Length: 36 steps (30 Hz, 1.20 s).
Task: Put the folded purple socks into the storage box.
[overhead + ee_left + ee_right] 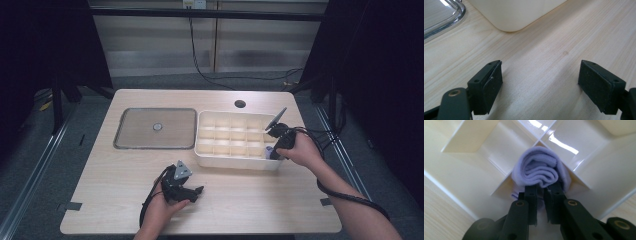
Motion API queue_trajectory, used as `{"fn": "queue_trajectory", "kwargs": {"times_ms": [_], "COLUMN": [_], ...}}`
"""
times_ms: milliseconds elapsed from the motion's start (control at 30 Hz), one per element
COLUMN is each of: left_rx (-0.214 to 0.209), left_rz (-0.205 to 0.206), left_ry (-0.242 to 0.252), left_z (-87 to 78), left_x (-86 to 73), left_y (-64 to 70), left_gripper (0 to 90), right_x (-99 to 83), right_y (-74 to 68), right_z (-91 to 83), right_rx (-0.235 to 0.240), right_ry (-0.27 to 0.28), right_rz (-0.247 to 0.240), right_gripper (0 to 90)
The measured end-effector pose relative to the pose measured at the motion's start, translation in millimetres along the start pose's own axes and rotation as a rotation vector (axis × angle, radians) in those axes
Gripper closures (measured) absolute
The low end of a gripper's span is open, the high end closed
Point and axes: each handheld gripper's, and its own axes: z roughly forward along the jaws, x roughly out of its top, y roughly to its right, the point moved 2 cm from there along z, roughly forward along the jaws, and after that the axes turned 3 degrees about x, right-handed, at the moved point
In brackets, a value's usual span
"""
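Near the bench's right edge, my right tongs (541,191) pinch a soft, light rolled sock (540,171) at its folded end inside the tray (469,173); left tongs (539,82) gape empty.

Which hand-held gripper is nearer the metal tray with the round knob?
Left. The left hand-held gripper rests on bare table just in front of the metal tray; the right hand-held gripper is over the divided box's far end.

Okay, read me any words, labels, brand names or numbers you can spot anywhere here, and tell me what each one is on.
None can be read. The cream divided box, the rolled lavender sock, the metal tray, the wooden table and both grippers, left and right, bear no visible print.
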Motion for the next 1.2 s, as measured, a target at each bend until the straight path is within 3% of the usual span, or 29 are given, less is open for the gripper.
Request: {"fn": "queue_trajectory", "kwargs": {"times_ms": [367, 867, 1200], "left_rx": [0.0, 0.001, 0.001], "left_rz": [0.0, 0.003, 0.002], "left_ry": [0.0, -0.001, 0.0], "left_z": [0.0, -0.2, -0.1], "left_x": [0.0, 0.0, 0.0], "left_y": [-0.1, -0.2, -0.2], "left_gripper": [19.1, 19.1, 19.1], "right_x": [-2.0, -7.2, -7.0], "right_y": [2.4, -14.1, -13.9], "right_z": [-14.4, -37.6, -44.5], "right_rx": [0.038, 0.051, 0.051], "right_ry": [0.021, 0.098, 0.097], "right_rz": [0.011, -0.025, -0.027], "right_gripper": [69.2, 54.1, 53.1]}}
